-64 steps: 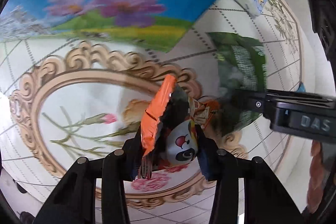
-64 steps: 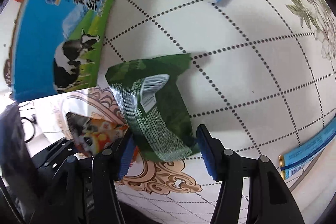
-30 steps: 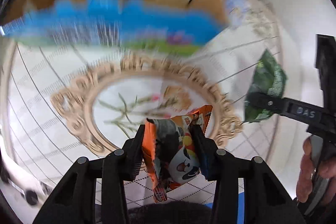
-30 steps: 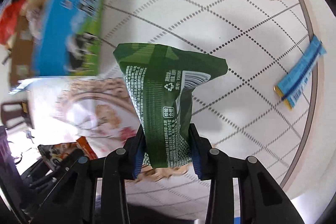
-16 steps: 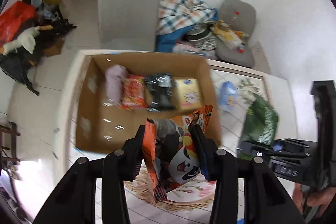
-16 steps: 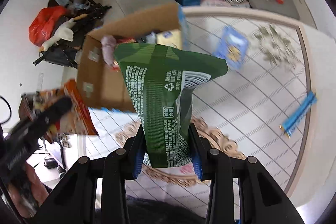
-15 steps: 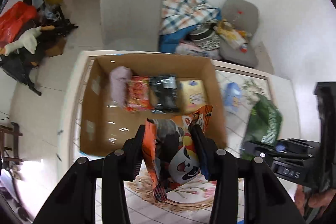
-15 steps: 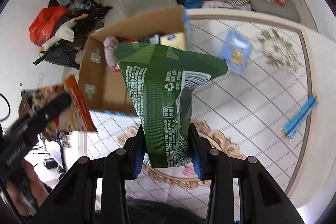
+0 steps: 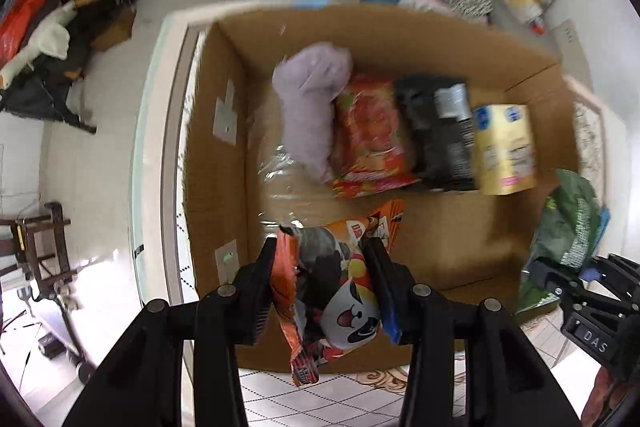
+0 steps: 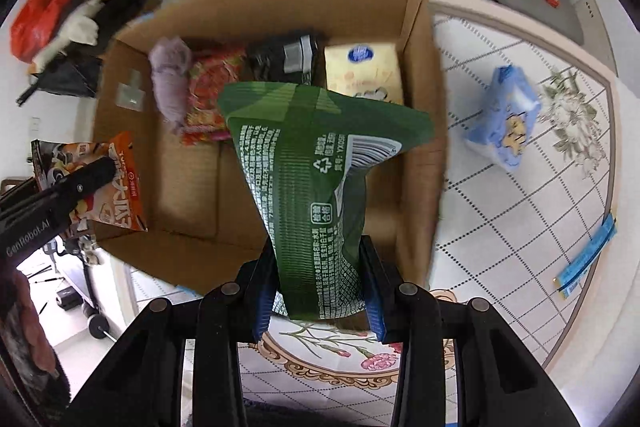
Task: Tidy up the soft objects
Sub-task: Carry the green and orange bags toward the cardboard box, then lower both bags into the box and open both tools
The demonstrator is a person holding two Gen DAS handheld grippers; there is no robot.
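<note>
Left wrist view: the left tongs (image 9: pixel 326 283) are clamped on an orange snack packet (image 9: pixel 340 287), which hangs between the pads over the near part of the open cardboard box (image 9: pixel 224 155). Along the box's far side lie a purple plush (image 9: pixel 310 107), a red packet (image 9: pixel 370 135), a black packet (image 9: pixel 440 131) and a yellow pack (image 9: pixel 504 147).

Right wrist view: the right tongs (image 10: pixel 320 291) are clamped on the lower end of a green packet (image 10: pixel 308 179), which stands up over the box's near right corner. A blue tissue pack (image 10: pixel 506 115) and a blue stick sachet (image 10: pixel 586 259) lie on the worktop (image 10: pixel 520 227), outside the box.

Judgement: the carry-to-box step is in hand. Next, each packet needs lowering over bare box floor before release.
</note>
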